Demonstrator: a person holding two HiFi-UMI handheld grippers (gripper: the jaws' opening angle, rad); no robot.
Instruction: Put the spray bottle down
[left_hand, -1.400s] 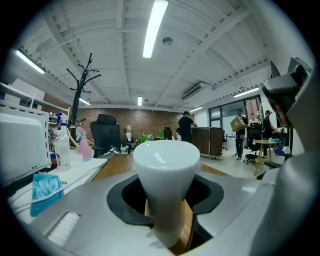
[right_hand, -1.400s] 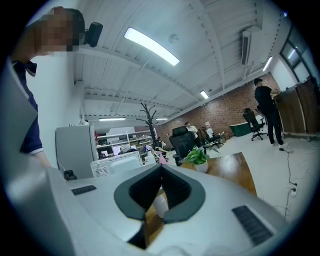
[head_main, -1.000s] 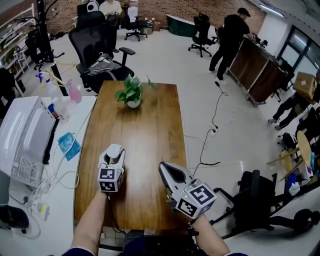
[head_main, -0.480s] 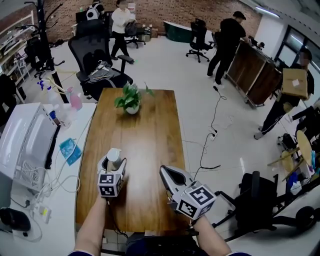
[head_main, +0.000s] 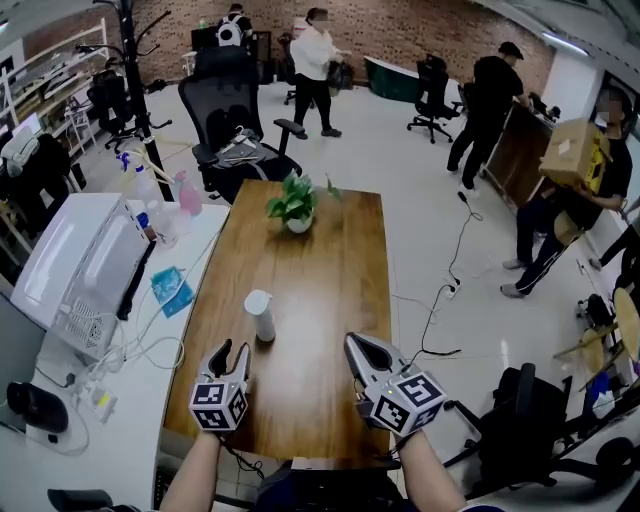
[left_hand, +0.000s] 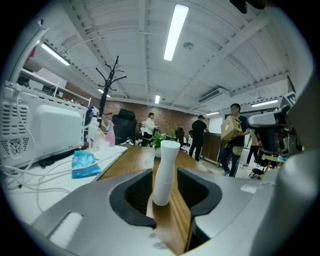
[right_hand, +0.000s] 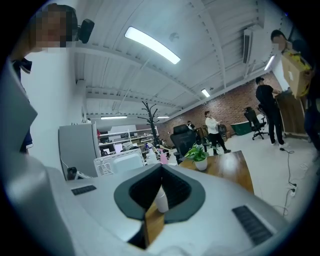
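The white spray bottle (head_main: 260, 315) stands upright on the wooden table (head_main: 325, 255), free of both grippers. My left gripper (head_main: 231, 353) is pulled back just short of it. Its jaws are apart and closing, and nothing is between them. In the left gripper view the spray bottle (left_hand: 165, 170) rises ahead of the left gripper (left_hand: 167, 202), seen through the gap. My right gripper (head_main: 362, 352) hovers over the table's near right part, jaws together and empty. From the right gripper (right_hand: 159, 172) view the spray bottle (right_hand: 161, 200) shows small past the jaw tips.
A potted plant (head_main: 295, 203) sits at the table's far end. A white desk on the left carries a white appliance (head_main: 85, 265), a blue packet (head_main: 172, 290), bottles (head_main: 185, 190) and cables. An office chair (head_main: 235, 130) stands beyond the table. People move about at the back and right.
My left gripper let go of the spray bottle and drew back toward me, leaving it upright on the table. The right gripper kept its place.
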